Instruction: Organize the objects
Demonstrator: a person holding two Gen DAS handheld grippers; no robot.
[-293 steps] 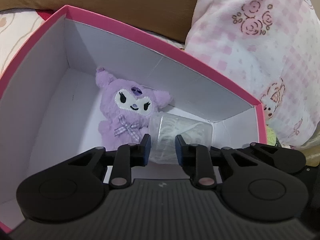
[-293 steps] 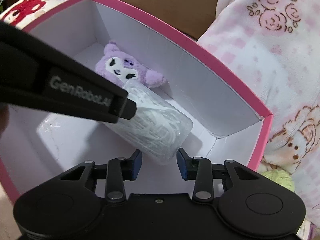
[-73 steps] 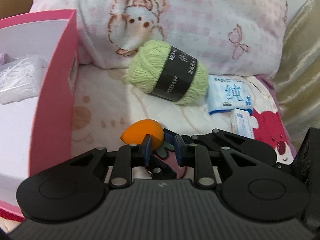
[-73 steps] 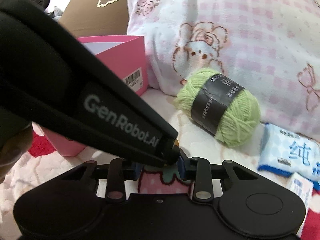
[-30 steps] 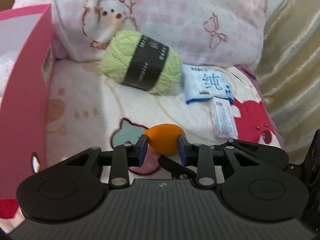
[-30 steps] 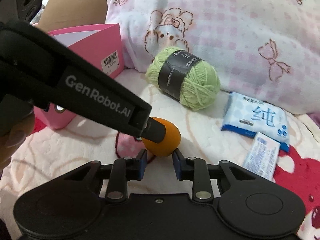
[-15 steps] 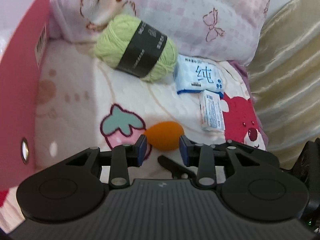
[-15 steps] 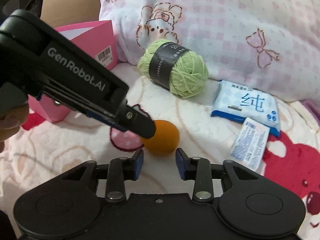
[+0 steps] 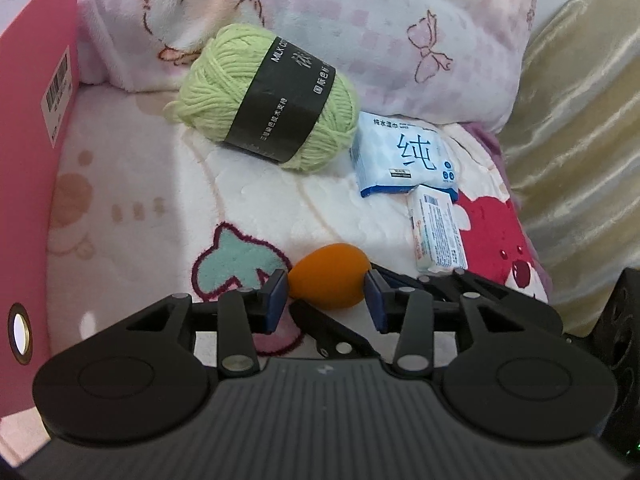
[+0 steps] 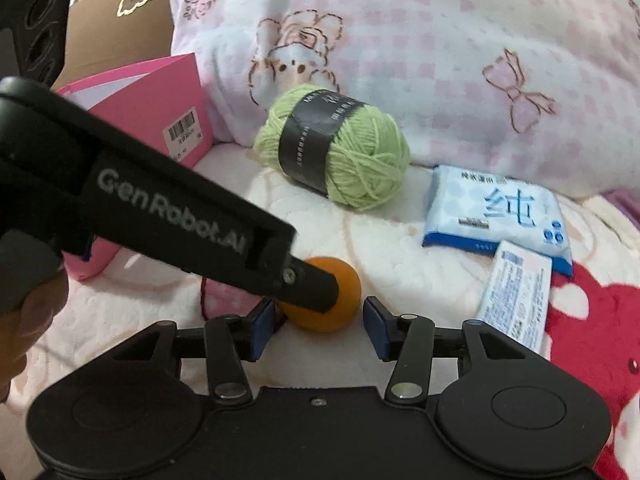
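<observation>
Lying low in frame between both grippers, orange sponge [image 9: 328,282]; left gripper [image 9: 326,300] and right gripper [image 10: 319,324] jaws apart, just been opening, unclamped.

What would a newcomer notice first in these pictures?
An orange egg-shaped sponge lies on the blanket, right between both open tools. Behind it a green yarn ball leans on the pink pillow; a pink box stands at the left.
</observation>
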